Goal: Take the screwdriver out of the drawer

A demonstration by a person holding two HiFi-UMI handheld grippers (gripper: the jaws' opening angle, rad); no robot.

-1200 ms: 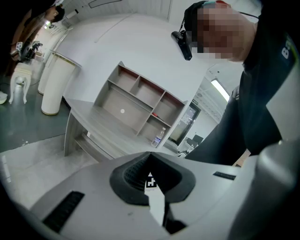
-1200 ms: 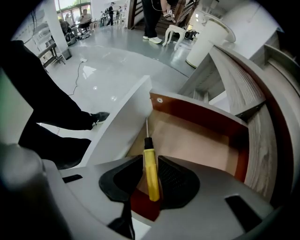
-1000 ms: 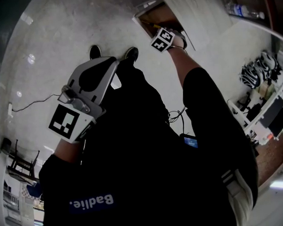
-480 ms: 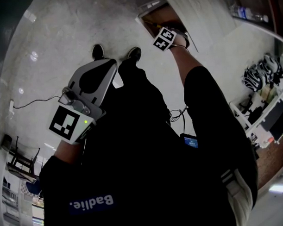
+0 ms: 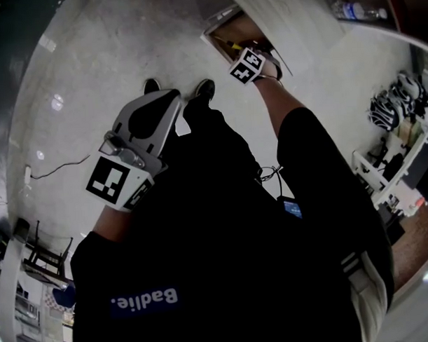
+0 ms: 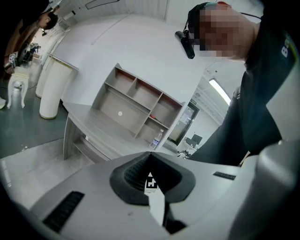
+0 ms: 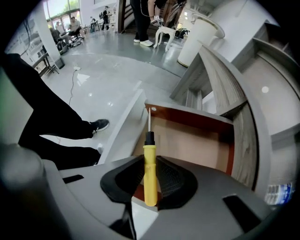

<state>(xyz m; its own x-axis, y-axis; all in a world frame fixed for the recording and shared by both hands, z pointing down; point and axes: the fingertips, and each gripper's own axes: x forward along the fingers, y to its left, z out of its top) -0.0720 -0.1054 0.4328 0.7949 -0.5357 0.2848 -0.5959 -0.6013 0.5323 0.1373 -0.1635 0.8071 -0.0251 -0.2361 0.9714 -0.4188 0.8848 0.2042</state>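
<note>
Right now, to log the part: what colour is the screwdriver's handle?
The screwdriver handle is yellow; right gripper view shows it best.

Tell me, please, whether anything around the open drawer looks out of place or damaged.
Nothing stands out: the screwdriver sits straight between the jaws of the right gripper, over the open drawer, which looks intact.

Open from above over the drawer [image 7: 187, 140]; clear across its tan floor ahead of the right gripper [image 7: 151, 183], clamped on the screwdriver [image 7: 150, 168]. Hemmed left by the white drawer front [image 7: 123, 123], far side and right by red-brown walls [image 7: 197, 116]; overhung right by the grey desk top [image 7: 220, 79]. Person's leg [image 7: 51, 126] just beyond the front.
</note>
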